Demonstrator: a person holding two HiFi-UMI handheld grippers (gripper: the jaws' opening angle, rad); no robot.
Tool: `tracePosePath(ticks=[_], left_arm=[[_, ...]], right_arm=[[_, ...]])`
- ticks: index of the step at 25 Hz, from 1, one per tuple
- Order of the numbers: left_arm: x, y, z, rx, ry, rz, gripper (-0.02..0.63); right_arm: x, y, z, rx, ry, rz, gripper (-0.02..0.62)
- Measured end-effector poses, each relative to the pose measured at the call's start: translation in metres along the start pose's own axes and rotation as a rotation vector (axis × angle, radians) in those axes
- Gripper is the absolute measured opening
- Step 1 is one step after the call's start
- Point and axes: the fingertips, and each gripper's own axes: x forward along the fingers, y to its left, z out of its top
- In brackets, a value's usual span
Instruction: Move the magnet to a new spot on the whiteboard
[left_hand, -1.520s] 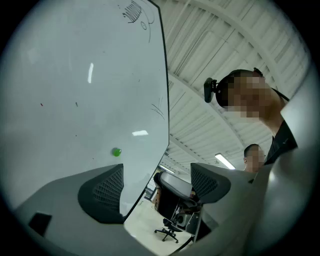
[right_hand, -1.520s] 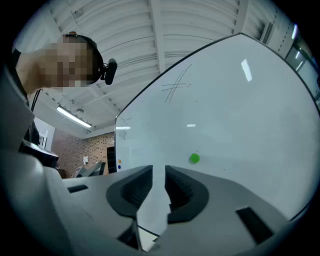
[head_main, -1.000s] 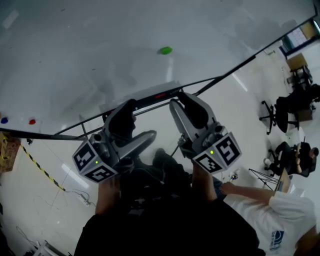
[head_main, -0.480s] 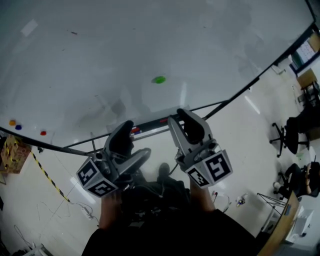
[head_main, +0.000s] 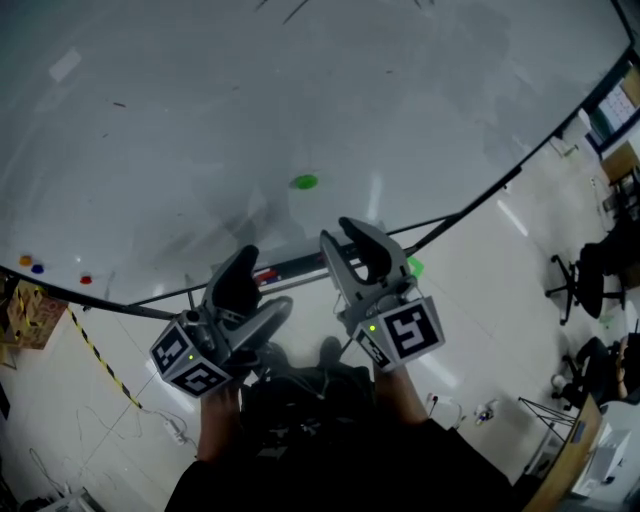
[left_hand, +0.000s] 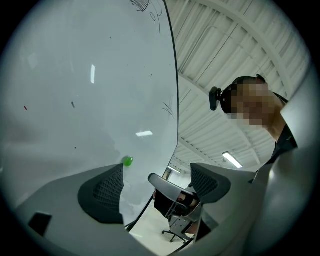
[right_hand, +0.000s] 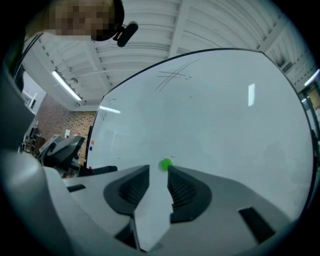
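Whiteboard (head_main: 300, 90) first: it fills everything ahead of both grippers, a broad pale sheet with faint pen strokes. Seen from the right gripper view it spreads wide beyond the jaws (right_hand: 210, 115), and from the left gripper view it runs along that gripper's left side (left_hand: 75, 75).

Past the board's edge, an office chair (left_hand: 172, 200) shows through the left gripper's gap, well beyond it.

On to the tools. The left gripper (head_main: 262, 282) sits low beside its partner, jaws standing wide apart with nothing between them (left_hand: 156, 170). The right gripper (head_main: 345, 232) points up at the board, a little ahead of the left one. Its jaws are opening right now and nothing sits between the pads (right_hand: 158, 169), only bare board showing through the gap.

And the green magnet (head_main: 304, 182) is stuck on the whiteboard, just beyond the right gripper's tips and clear of them. The right gripper view lines it up right over the gap (right_hand: 165, 164). From the left gripper it peeks out just past the left jaw's tip (left_hand: 128, 161).

Smallest of all, three little magnets (head_main: 38, 267) sit far off to the left gripper's left, at the board's lower edge.
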Motion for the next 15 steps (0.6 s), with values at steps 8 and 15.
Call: tracePosePath(ticks=[8,15], left_arm=[[0.001,0.017,0.011,0.024,-0.010,0.033,0.413],[-0.001,0.025,0.017,0.034,-0.016,0.049,0.413]], right_arm=[[0.029,-0.007,-0.004,-0.047,0.015,-0.014,0.143],[0.042,-0.011,-0.005,-0.130,0.037,-0.071,0.143]])
